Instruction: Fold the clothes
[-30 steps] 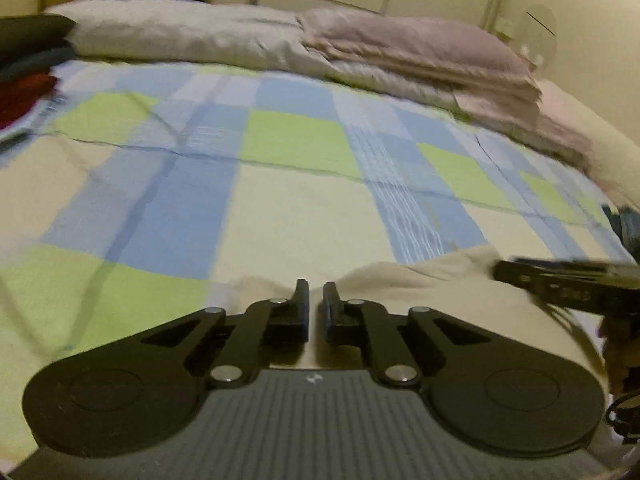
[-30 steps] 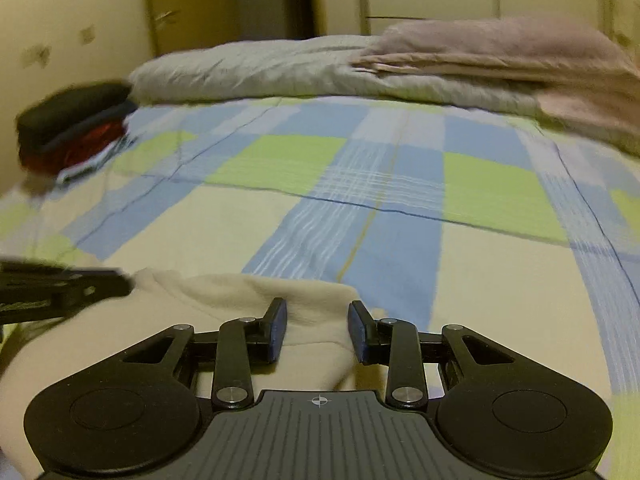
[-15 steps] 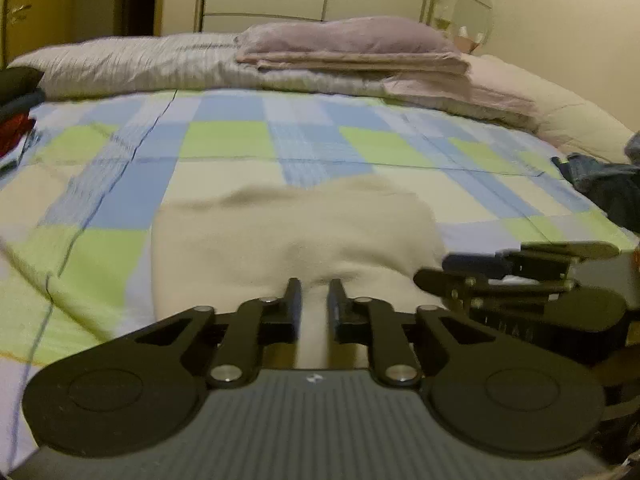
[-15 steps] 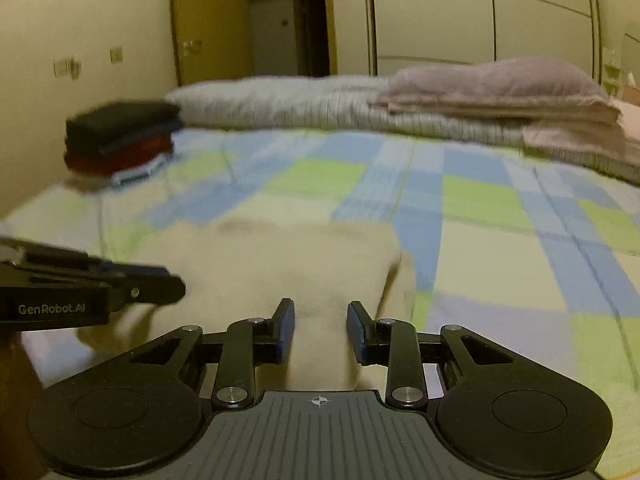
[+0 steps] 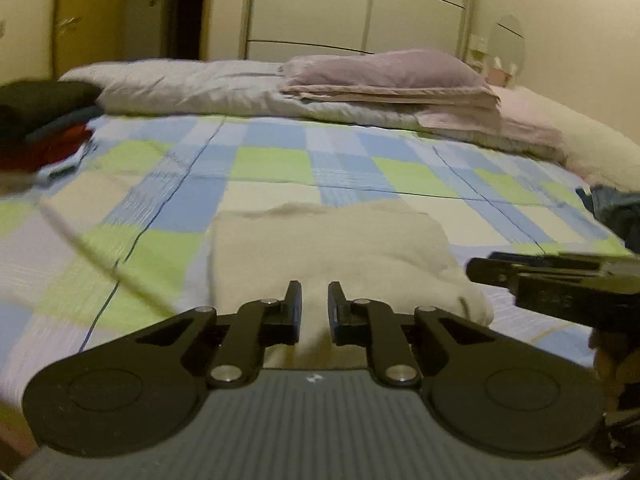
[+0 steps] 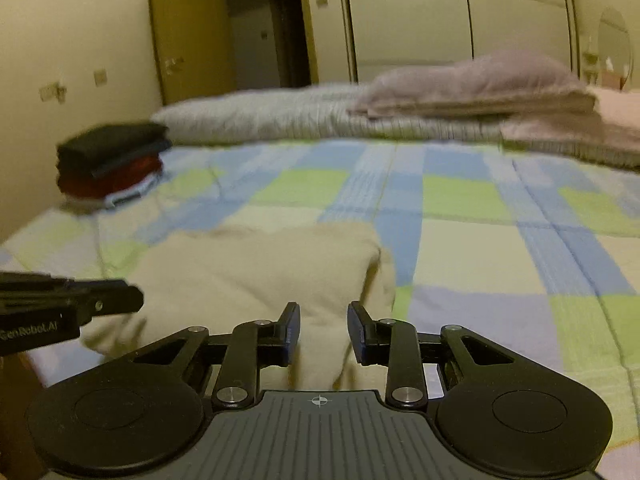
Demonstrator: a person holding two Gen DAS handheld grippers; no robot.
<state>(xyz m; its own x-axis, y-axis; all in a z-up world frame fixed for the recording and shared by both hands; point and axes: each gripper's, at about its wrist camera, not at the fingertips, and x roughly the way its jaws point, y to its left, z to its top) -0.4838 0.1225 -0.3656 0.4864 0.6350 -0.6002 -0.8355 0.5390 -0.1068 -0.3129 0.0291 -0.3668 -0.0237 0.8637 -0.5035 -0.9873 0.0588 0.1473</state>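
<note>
A cream garment (image 5: 328, 240) lies folded in a thick rectangle on the checked bed cover (image 5: 272, 164). My left gripper (image 5: 314, 300) is at its near edge, the jaws a narrow gap apart with cream cloth pinched between them. My right gripper (image 6: 324, 320) holds the same near edge further right, where a ridge of the cream garment (image 6: 260, 272) runs up between its jaws. Each gripper shows in the other's view: the right gripper (image 5: 540, 276) at the right side, the left gripper (image 6: 68, 308) at the left side.
A stack of folded dark and red clothes (image 6: 112, 156) sits at the bed's far left. Pillows and folded blankets (image 5: 380, 76) line the head of the bed. A dark blue garment (image 5: 616, 208) lies at the right edge. Wardrobe doors stand behind.
Both grippers have drawn back toward the near edge and tilted up, so the whole folded garment now shows ahead. The left jaws stand slightly wider apart than before.
</note>
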